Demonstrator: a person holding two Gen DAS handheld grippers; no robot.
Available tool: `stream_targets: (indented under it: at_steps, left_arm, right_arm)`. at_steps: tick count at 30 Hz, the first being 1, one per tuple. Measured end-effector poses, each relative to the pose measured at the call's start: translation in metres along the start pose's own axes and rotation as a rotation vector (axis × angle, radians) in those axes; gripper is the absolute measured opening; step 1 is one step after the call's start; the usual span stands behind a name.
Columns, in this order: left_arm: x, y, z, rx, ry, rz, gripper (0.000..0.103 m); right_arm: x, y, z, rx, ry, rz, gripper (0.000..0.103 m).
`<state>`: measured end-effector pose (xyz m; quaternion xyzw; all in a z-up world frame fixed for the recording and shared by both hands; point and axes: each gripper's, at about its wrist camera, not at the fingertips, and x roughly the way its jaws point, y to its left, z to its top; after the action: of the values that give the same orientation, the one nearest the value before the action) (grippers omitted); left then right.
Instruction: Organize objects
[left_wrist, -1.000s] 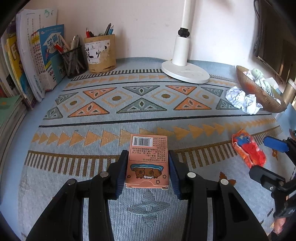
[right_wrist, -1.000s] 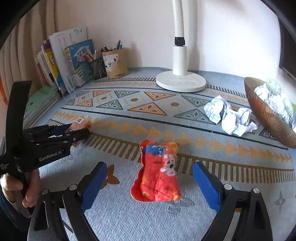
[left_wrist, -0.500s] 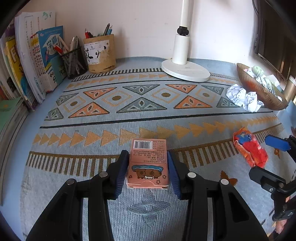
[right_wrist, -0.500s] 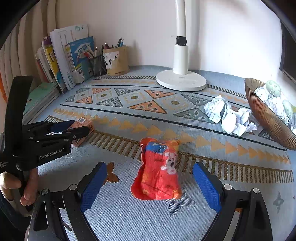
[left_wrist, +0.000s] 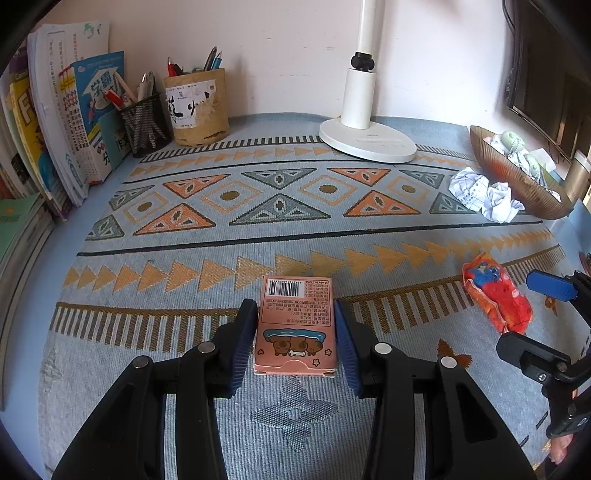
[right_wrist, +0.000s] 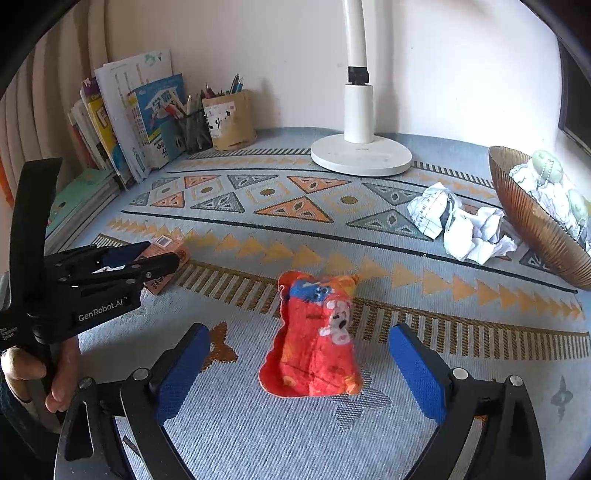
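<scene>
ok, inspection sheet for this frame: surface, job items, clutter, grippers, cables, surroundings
Surface: patterned woven mat covering the desk.
Job's things: pink card box lying flat on the mat; red snack packet lying flat, crumpled.
Clutter: crumpled paper beside the brown bowl, which holds more paper and greenish round things.
Grippers: left gripper has its pads on both sides of the box; right gripper is wide open around the packet, not touching it.
Cables: dark cable hanging by the monitor at right.
Surroundings: white lamp base, two pen holders, books against the wall.
</scene>
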<state>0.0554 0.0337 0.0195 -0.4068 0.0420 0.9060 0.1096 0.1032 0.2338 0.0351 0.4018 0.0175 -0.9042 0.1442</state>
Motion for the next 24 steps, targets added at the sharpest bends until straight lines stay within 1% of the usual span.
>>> stream_targets:
  at_steps: [2,5,10,16,24]
  left_arm:
    - [0.0,0.0,0.0,0.0,0.0,0.0,0.039]
    - [0.0,0.0,0.0,0.0,0.001,0.0,0.039]
    - [0.002,-0.003,0.0,0.015,0.009,0.01,0.039]
    - [0.002,-0.002,0.0,0.018,0.008,0.01,0.039]
    - [0.001,-0.002,0.0,0.018,0.005,-0.013,0.039]
  right_arm:
    - [-0.001,0.001,0.0,-0.001,-0.003,-0.002,0.097]
    - [-0.006,0.004,0.0,-0.02,-0.031,-0.014,0.097]
    - [-0.004,0.006,0.0,-0.032,-0.024,-0.022,0.097]
    - [-0.006,-0.001,0.001,0.003,-0.026,0.004,0.097]
    - [-0.007,-0.007,0.002,0.038,-0.023,0.042,0.097]
